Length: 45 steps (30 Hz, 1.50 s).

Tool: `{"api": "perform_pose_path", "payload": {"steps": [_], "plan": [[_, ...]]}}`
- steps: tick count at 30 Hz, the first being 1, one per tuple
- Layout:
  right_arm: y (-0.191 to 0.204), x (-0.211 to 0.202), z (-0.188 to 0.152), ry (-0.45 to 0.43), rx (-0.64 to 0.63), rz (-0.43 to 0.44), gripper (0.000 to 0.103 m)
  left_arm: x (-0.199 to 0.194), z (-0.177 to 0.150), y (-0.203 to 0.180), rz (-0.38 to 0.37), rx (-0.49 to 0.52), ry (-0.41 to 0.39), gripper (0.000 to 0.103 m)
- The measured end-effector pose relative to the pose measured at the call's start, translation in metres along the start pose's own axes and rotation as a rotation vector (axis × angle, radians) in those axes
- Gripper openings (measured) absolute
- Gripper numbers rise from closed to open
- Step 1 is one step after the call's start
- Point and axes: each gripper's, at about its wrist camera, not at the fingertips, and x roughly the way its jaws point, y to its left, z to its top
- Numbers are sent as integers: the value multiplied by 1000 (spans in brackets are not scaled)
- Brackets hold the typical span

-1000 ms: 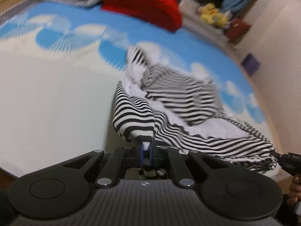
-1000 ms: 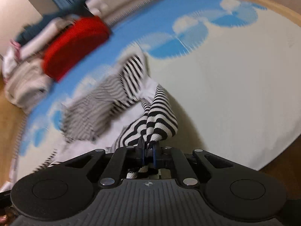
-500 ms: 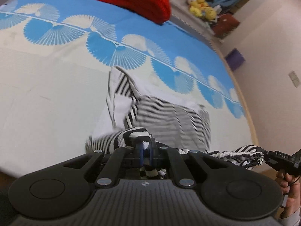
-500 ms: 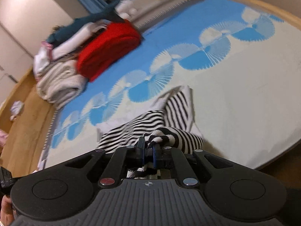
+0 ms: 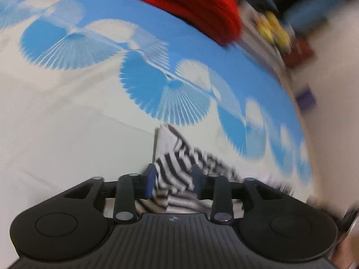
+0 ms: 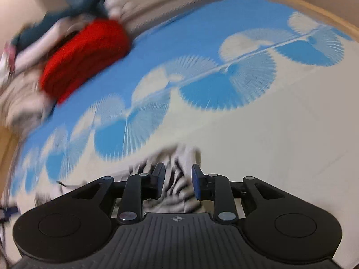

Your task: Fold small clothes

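Nearest the left wrist camera, the left gripper is standing with its jaws spread apart, released, and a striped garment is lying loose in the gap between its fingers, not pinched. In the right wrist view, the right gripper is likewise standing wide open, with the same black-and-white striped garment bunched between and under its fingers. Neither gripper is gripping anything. Both views are smearing with motion, so the exact lie of the cloth is hard to read; it seems to be resting low on the pale part of the mat, at the near edge of the blue fan pattern, in a rumpled heap rather than a flat layer.

Judging by the open jaws over the cloth, the step in hand is looking like a release after laying an edge down, part of one fold, with the folding far from finished. The next move is probably calling for drawing both grippers clear without dragging fabric, then finding fresh corners or an edge to pinch and flatten.

Farther off, a red folded blanket is sitting at the far edge of the mat, beside a blurred pile of other laundry.
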Motion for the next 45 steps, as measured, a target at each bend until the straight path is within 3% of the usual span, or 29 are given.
{"api": "perform_pose_path", "payload": {"steps": [2, 8, 10, 14, 18, 20, 21, 22, 23, 25, 28, 29, 30, 32, 34, 36, 38, 42, 45], "plan": [[12, 5, -8, 9, -139, -30, 45, 6, -7, -12, 46, 137, 2, 64], [35, 36, -26, 44, -355, -111, 48, 34, -33, -28, 110, 280, 26, 67], [42, 41, -27, 14, -402, -134, 48, 43, -35, -33, 111, 301, 13, 71], [54, 55, -25, -6, -467, -167, 49, 64, -30, -39, 158, 309, 1, 71], [64, 74, -23, -2, -523, -182, 48, 78, -21, -45, 153, 325, -25, 71], [67, 81, -21, 2, -554, -191, 44, 83, -17, -48, 151, 342, -30, 64], [68, 83, -20, -1, -556, -193, 33, 84, -16, -48, 142, 352, -33, 56], [68, 84, -16, -4, -547, -180, 23, 86, -13, -50, 122, 362, -28, 24], [67, 83, -11, -7, -526, -157, 4, 87, -10, -50, 97, 372, -17, 3], [67, 76, -1, -67, -477, -141, 3, 76, 1, -49, 96, 371, -102, 2], [68, 52, 19, -247, -353, -81, 3, 54, 27, -36, 76, 201, -284, 2], [71, 49, 22, -294, -346, -88, 3, 54, 31, -36, 76, 177, -310, 2], [75, 51, 24, -317, -357, -105, 3, 60, 33, -40, 96, 188, -308, 2], [84, 71, 24, -280, -398, -162, 3, 88, 32, -52, 182, 272, -217, 2], [83, 106, 22, -144, -433, -246, 3, 127, 25, -55, 276, 353, -68, 2], [77, 137, 18, -7, -449, -285, 3, 154, 20, -48, 340, 355, 44, 2], [74, 150, 18, 28, -440, -292, 3, 153, 26, -45, 337, 315, 18, 1], [87, 127, 37, -160, -393, -255, 3, 129, 43, -51, 329, 298, -146, 1], [89, 132, 38, -174, -401, -278, 3, 142, 42, -50, 388, 332, -137, 1]]}}
